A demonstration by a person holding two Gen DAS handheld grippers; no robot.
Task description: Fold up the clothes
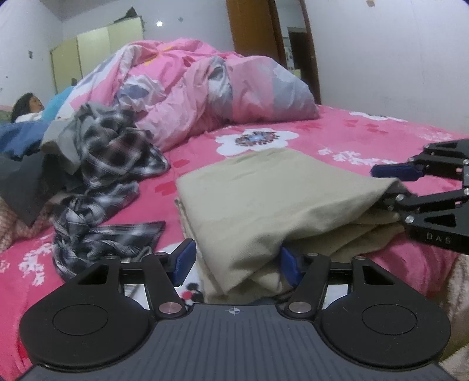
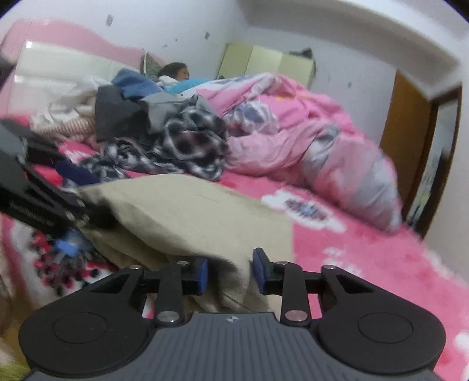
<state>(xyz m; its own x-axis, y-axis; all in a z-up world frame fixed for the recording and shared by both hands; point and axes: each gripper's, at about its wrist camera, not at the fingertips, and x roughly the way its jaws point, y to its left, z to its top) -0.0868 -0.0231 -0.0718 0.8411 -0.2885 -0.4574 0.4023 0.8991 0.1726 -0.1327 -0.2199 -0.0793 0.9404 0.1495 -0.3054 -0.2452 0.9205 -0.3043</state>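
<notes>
Left gripper point(image 1: 234, 263) jaws wide, straddling near corner of folded beige garment point(image 1: 263, 193) on pink bed point(image 1: 366, 129). Right gripper point(image 2: 230, 271) narrower, cloth edge between pads, can't tell if pinched. Tip: lift both corners level, keep 2 layers aligned.

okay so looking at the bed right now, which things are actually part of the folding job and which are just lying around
In the job:
beige garment, partly folded
left hand-held gripper, at its near corner
right hand-held gripper, at its other corner
plaid shirt, possibly next
clothes pile

Just lying about:
pink quilt
bed sheet
wardrobe
door
person lying at the far end
</notes>
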